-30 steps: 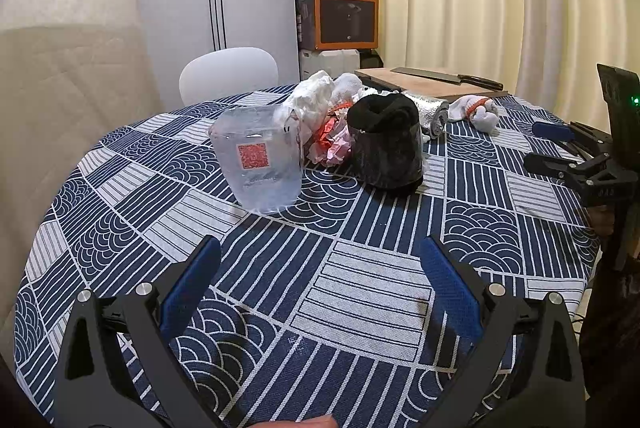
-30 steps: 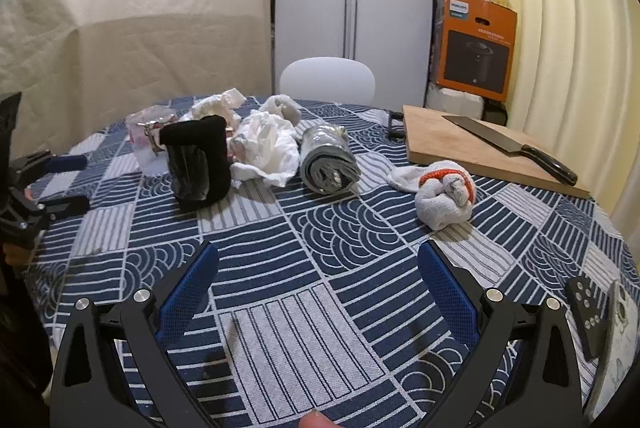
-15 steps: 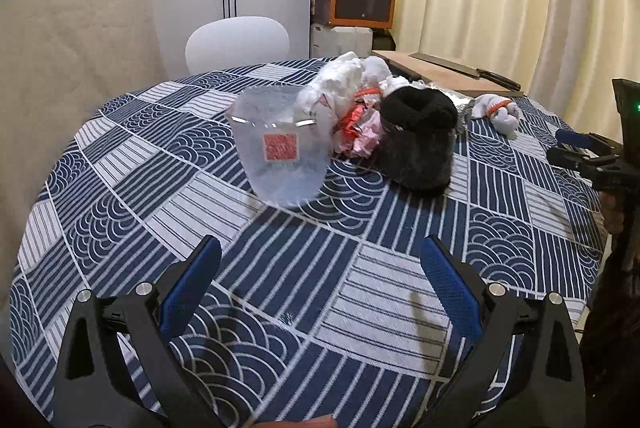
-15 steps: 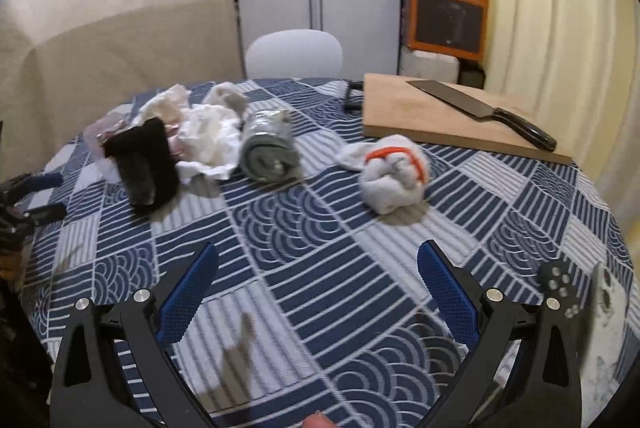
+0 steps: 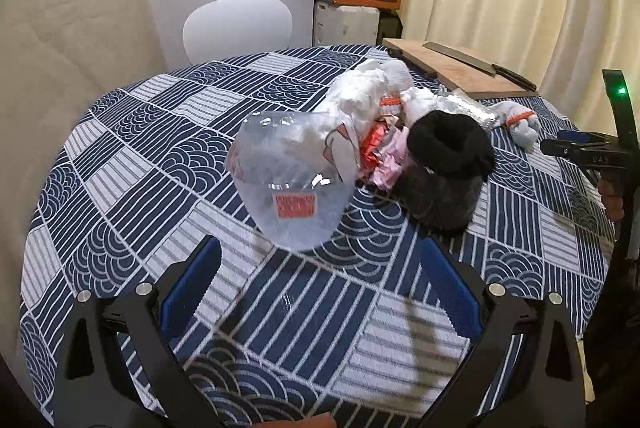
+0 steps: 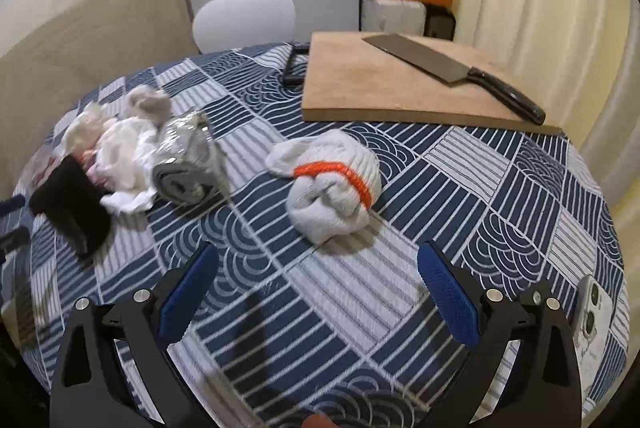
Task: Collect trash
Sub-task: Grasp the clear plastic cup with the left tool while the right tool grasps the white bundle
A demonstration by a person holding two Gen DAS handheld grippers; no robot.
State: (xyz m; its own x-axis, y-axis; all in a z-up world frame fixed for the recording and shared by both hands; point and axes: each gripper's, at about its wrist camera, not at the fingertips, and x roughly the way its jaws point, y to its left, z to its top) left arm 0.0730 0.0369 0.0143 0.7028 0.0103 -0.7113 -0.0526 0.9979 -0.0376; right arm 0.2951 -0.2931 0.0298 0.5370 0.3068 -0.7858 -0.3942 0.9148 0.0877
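My left gripper (image 5: 320, 292) is open and empty, just short of a clear plastic cup (image 5: 292, 183) with a red label on the patterned tablecloth. Behind the cup lie white crumpled paper (image 5: 360, 103), red and pink wrappers (image 5: 380, 151) and a black bag-lined bin (image 5: 444, 179). My right gripper (image 6: 318, 288) is open and empty, close in front of a balled grey sock with an orange band (image 6: 332, 183). Left of it in the right wrist view lie a foil roll (image 6: 184, 159), white paper (image 6: 124, 155) and the black bin (image 6: 72, 203).
A wooden cutting board (image 6: 400, 83) with a cleaver (image 6: 452, 71) lies at the back right. A phone (image 6: 592, 312) lies at the table's right edge. A white chair (image 5: 240, 27) stands behind the round table (image 5: 120, 167). The right gripper shows at the left wrist view's right edge (image 5: 584, 151).
My left gripper has moved in toward the plastic cup. My right gripper has swung right and closer to the grey sock. Both stay open.
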